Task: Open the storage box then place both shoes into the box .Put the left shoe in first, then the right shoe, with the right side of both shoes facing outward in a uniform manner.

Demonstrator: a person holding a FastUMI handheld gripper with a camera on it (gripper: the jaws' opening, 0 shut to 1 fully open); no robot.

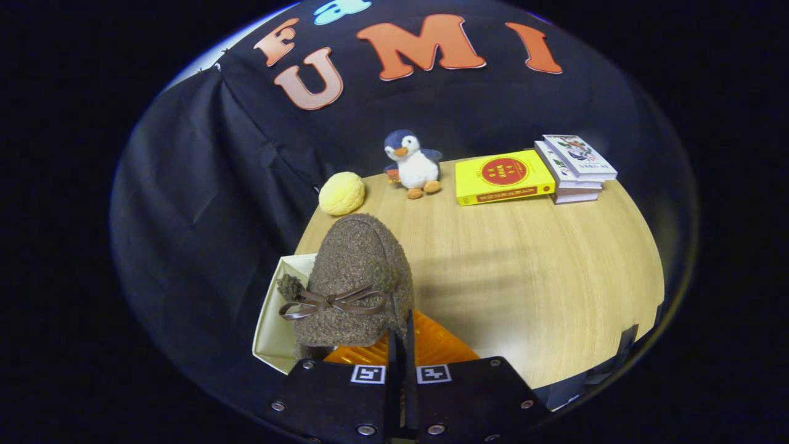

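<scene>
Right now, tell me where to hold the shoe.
By the thin opening rim at its rear, from behind, toe pointing away. The shoe is fuzzy and bulky up front; only the rim fits between the fingers. The claw looks shut there, above the box.

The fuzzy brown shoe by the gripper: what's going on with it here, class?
A person's handheld gripper holds the fuzzy brown shoe with its fingers closed together on the shoe's rim. The shoe hangs toe forward, its bow toward the camera, over the open cream box and an orange panel at the near edge of the wooden table. Beyond, a yellow ball, a toy penguin and stacked books sit untouched.
</scene>
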